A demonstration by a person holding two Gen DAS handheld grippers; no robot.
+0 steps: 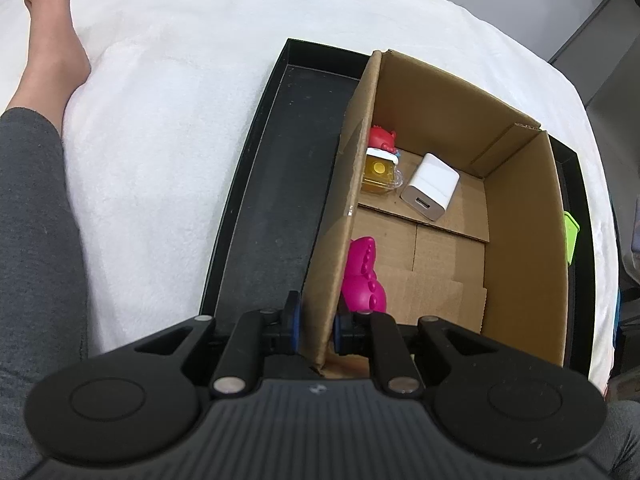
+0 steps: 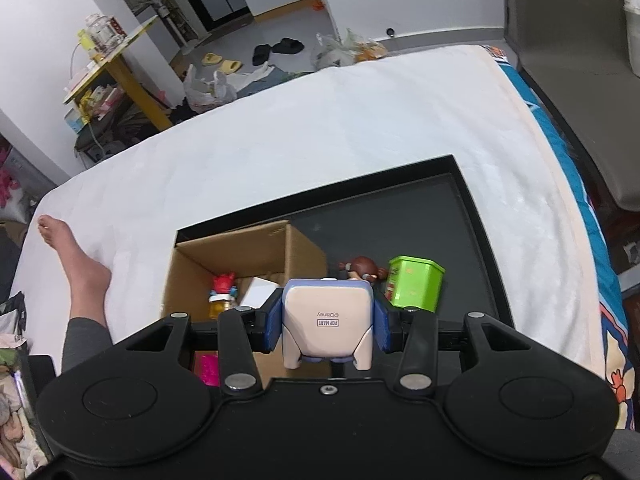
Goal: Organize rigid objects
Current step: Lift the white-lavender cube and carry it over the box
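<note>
Open cardboard box [image 1: 520, 208] on black tray [image 1: 276, 184], inside it white charger [image 1: 430, 187], yellow-red figure [image 1: 380, 160], pink toy [image 1: 362, 276], outside it green container [image 2: 414, 282], brown-haired doll [image 2: 362, 268], pale figure [image 2: 328, 316] bottom up.

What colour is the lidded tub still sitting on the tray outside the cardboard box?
Bright green tub; clearest in the right wrist view.

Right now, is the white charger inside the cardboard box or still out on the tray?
Inside. The white charger lies on the cardboard box floor, beside the yellow-and-red toy.
</note>
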